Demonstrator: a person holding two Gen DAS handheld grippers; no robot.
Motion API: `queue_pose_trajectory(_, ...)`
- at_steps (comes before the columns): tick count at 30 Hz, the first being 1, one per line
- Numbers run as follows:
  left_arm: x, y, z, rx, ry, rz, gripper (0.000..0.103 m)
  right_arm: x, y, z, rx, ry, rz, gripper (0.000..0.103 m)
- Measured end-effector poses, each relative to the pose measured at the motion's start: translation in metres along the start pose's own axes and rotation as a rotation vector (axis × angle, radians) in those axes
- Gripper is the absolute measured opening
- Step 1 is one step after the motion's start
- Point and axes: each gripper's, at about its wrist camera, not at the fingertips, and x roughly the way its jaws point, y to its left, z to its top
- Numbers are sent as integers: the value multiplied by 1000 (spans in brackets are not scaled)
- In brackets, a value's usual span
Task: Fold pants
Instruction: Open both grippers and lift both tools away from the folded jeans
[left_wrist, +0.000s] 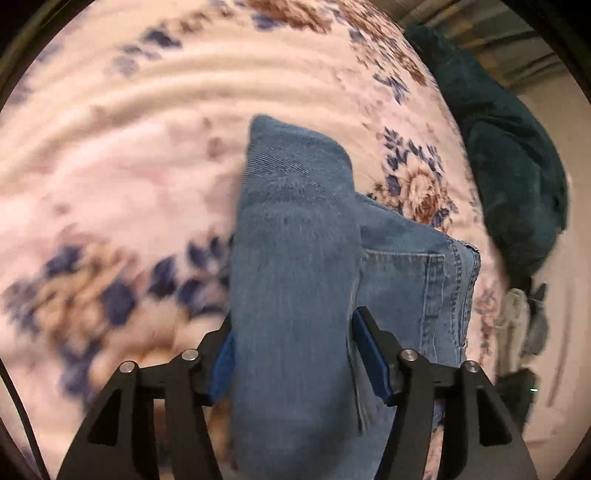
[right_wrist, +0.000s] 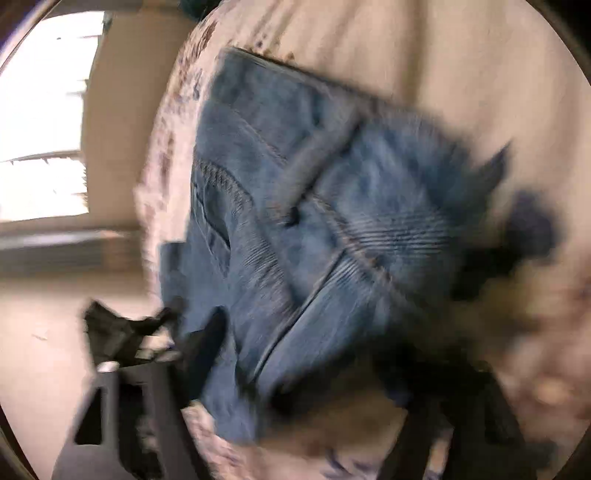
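The bed (left_wrist: 110, 158), spread with a pale floral blanket (left_wrist: 155, 122), carries the pants (left_wrist: 295, 258), blue denim doubled over themselves near the blanket's right edge, beyond which a dark green throw (left_wrist: 509, 158) lies heaped. The step in hand looks like laying a folded leg over the seat and letting go, and to do it well the cloth should settle flat, edges lined with the pocket layer beneath, before either tool backs off; pulling away early would likely drag the top layer askew. The left gripper (left_wrist: 295, 354) points steeply down at the bed with the folded leg running up between its jaws, which stand part open, the right blue pad clear of the denim, so the grip seems released. The right gripper (right_wrist: 332, 369) is badly blurred in its own view; its jaws look spread wide on either side of the waist end, gripping nothing that can be made out
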Motion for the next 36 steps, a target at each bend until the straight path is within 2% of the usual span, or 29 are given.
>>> queue_pose_trajectory(1,-11,-9,-9,22,-27,67,84,-15,9,-7,-62,-19,-98,94)
queue_pose_trajectory(2,-17,-15,-11,38,-47,112,93,-27,22,-10,-130,-41,-188,94)
queue_pose_trajectory(3,-27,-21,-19,65,-79,167,99,-38,44,-13,-221,-68,-316,94)
queue_pose_trajectory(5,-44,-34,-37,119,-127,259,99,-54,73,-20,-376,-131,-507,94)
queue_pose_trajectory(6,-48,-40,-46,137,-135,281,99,-62,82,-19,-433,-150,-566,95)
queue_pose_trajectory(8,-59,-49,-62,148,-146,319,99,-77,95,-29,-500,-184,-629,95)
queue_pose_trajectory(9,-68,-54,-71,150,-150,322,99,-122,84,-18,-515,-196,-642,95)
queue_pose_trajectory(11,-77,-61,-80,150,-152,316,99,-140,81,-34,-534,-209,-655,95)
queue_pose_trajectory(15,-113,-82,-105,184,-193,335,99,-185,126,-65,-568,-243,-667,95)
queue_pose_trajectory(18,-142,-99,-124,208,-218,340,99,-223,145,-92,-598,-279,-671,95)
queue_pose_trajectory(25,-248,-139,-192,261,-293,339,99,-322,176,-156,-639,-339,-657,95)
queue_pose_trajectory(36,-408,-189,-300,269,-424,344,99,-509,230,-268,-716,-422,-562,95)
